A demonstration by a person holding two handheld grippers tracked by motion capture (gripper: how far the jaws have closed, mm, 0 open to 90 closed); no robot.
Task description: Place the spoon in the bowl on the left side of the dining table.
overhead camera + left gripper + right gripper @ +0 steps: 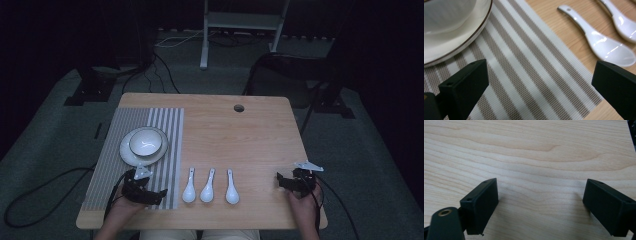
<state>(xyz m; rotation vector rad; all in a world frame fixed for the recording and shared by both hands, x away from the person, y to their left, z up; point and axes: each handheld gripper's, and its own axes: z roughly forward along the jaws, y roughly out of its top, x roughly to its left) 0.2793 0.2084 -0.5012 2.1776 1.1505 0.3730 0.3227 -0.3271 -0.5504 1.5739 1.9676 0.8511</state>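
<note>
Hovering over the striped mat (150, 150), my left gripper (155, 196) gapes wide just beside three spoons (209, 187) lying in a row on the surface (250, 140), while my right gripper (281, 181) sits open over bare wood.

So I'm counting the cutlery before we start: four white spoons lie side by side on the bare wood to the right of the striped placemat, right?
Not quite: there are three white spoons, not four. The high view shows them side by side on the bare wood of the table, right of the striped placemat.
</note>
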